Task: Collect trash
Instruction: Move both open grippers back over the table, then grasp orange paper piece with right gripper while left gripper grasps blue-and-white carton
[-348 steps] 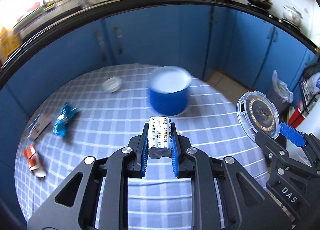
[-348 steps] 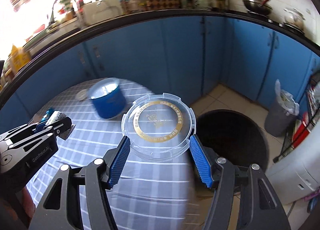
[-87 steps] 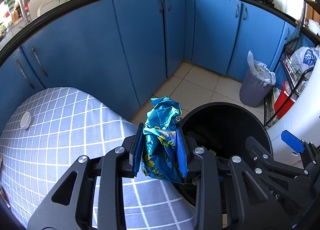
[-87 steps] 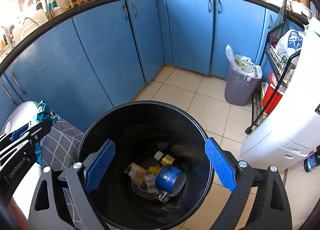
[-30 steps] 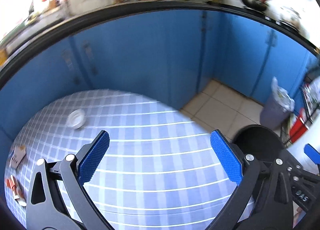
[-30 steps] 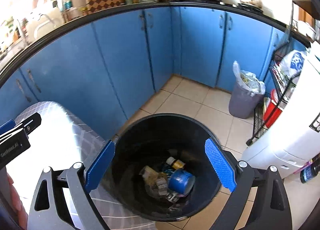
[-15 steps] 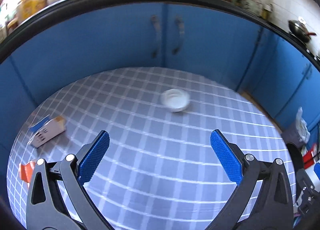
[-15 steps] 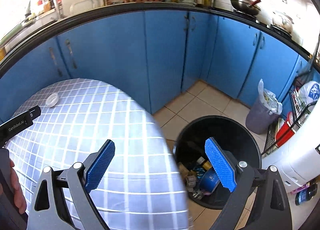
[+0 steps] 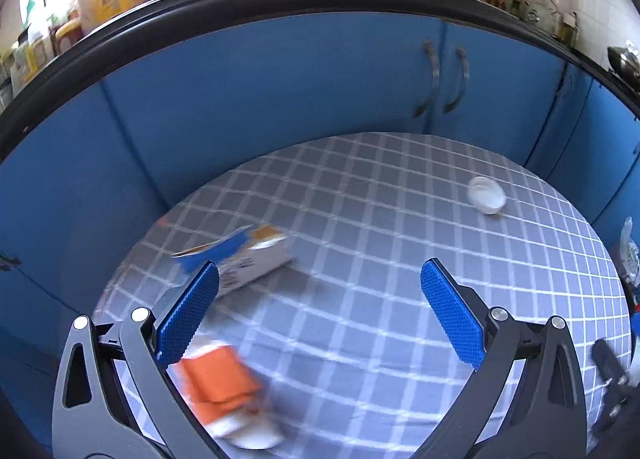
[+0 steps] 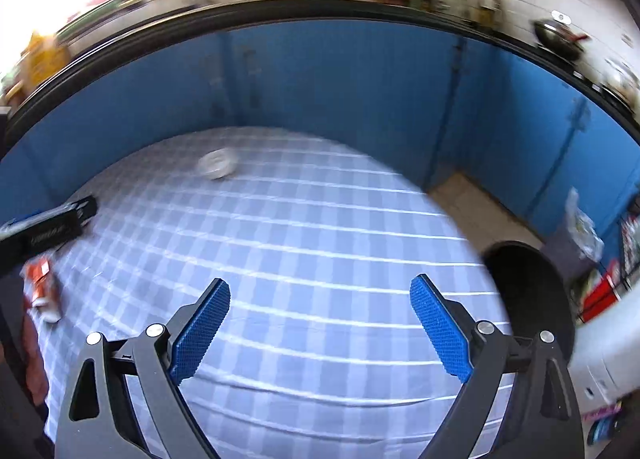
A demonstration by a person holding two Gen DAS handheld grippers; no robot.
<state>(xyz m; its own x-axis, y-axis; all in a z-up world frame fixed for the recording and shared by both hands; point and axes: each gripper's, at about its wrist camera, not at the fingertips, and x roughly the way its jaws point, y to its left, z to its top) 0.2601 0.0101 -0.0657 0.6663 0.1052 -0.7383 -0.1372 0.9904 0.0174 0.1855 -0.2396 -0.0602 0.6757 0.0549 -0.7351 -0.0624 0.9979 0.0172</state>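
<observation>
Orange carton: a crushed orange-and-white carton [image 9: 224, 391] lies on the near left of the table, just below my left fingertip pad; it is blurred, so I cannot read its print. I judge it my nearest piece of trash, which is why I sit over it.
Flat box: a flattened white cardboard box with blue and orange print [image 9: 244, 259] lies just beyond the carton, flat on the cloth, partly behind my left pad.
White lid: a small round white plastic lid [image 9: 486, 195] rests far right in the left wrist view, well apart from the other two; it suits my other hand better.
Left gripper [image 9: 318, 315]: my jaws are spread wide with nothing between the blue pads, hanging above the cloth and tilted down toward the carton, ready to straddle it.
Right gripper [image 10: 320, 333]: jaws likewise spread wide and empty, held over the bare middle of the table, with the lid far ahead and to the left.
Table: a round table in a blue-grey checked cloth [image 10: 320, 219] carries all three pieces.
Bin: a black round trash bin [image 10: 528, 291] stands on the floor just off the table's right edge, close for short carries.
Backdrop: blue kitchen cabinets [image 9: 320, 79] curve behind the table.
</observation>
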